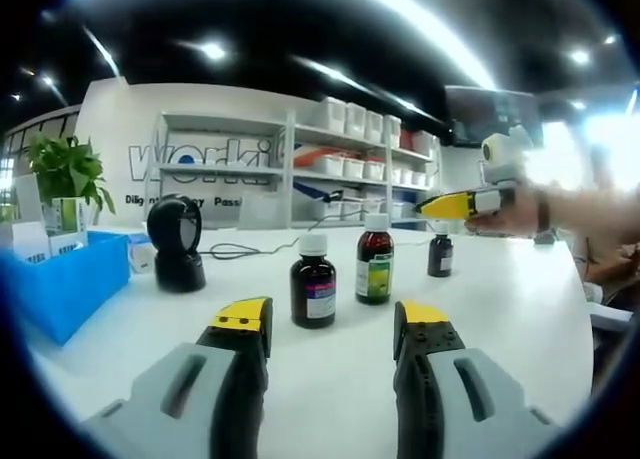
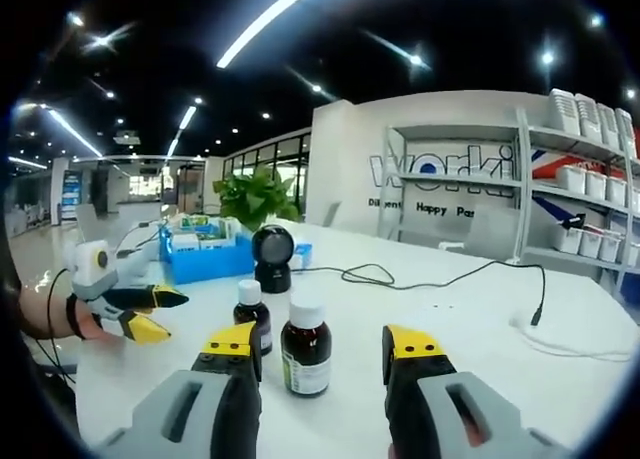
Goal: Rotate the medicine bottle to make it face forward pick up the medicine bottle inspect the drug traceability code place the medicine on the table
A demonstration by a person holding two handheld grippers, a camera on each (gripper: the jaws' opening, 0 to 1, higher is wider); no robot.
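Three dark medicine bottles with white caps stand on the white table (image 1: 500, 309). In the left gripper view a purple-labelled bottle (image 1: 313, 284) is nearest, a green-labelled bottle (image 1: 375, 267) stands just right of it, and a small bottle (image 1: 440, 254) is farther back. My left gripper (image 1: 330, 324) is open a short way in front of them, holding nothing. My right gripper (image 1: 445, 207) hovers in a hand above the small bottle. In the right gripper view, my right gripper (image 2: 320, 344) is open with a green-labelled bottle (image 2: 305, 351) just ahead between its jaws. A second bottle (image 2: 251, 314) stands behind the left jaw.
A black ball-shaped scanner (image 1: 176, 244) stands left of the bottles, its cable (image 2: 400, 277) trailing across the table. A blue bin (image 1: 55, 284) with boxes and a potted plant (image 2: 255, 194) sit beyond it. Shelving (image 1: 340, 159) lines the back wall. The left gripper (image 2: 155, 314) is open at the table's edge.
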